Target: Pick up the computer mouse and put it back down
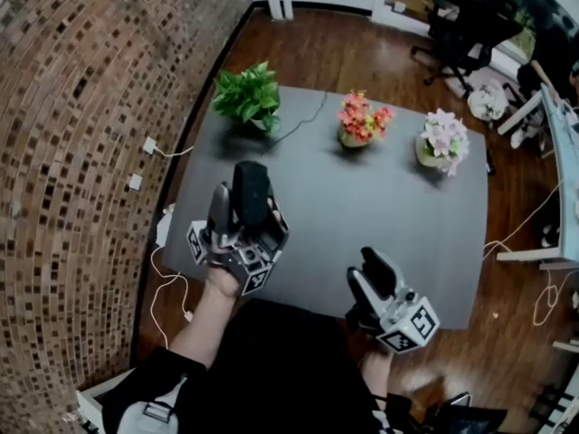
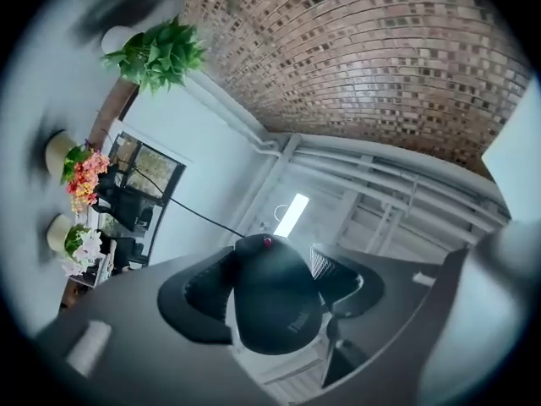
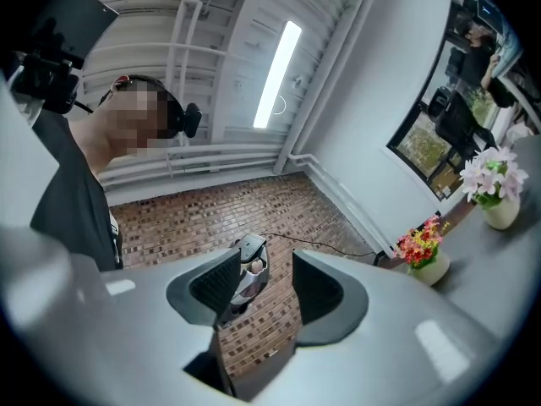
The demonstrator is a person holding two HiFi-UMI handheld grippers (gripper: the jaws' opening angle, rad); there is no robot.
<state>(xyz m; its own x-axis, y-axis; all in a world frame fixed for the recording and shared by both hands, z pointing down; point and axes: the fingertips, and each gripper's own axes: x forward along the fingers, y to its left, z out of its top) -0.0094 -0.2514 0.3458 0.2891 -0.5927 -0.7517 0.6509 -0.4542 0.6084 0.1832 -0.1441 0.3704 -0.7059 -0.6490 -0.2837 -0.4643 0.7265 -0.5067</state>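
A black computer mouse with a red scroll wheel is held up off the grey table, nose pointing upward. My left gripper is shut on it, one jaw pressing each side. In the left gripper view the mouse fills the gap between the jaws of the left gripper, and its thin cord trails away to the upper left. My right gripper hovers at the table's front edge, open and empty. In the right gripper view the right gripper frames the raised mouse far off.
Along the table's far side stand a green leafy plant, a pot of orange-pink flowers and a pot of white-pink flowers. A brick wall runs on the left. Office chairs stand beyond the table.
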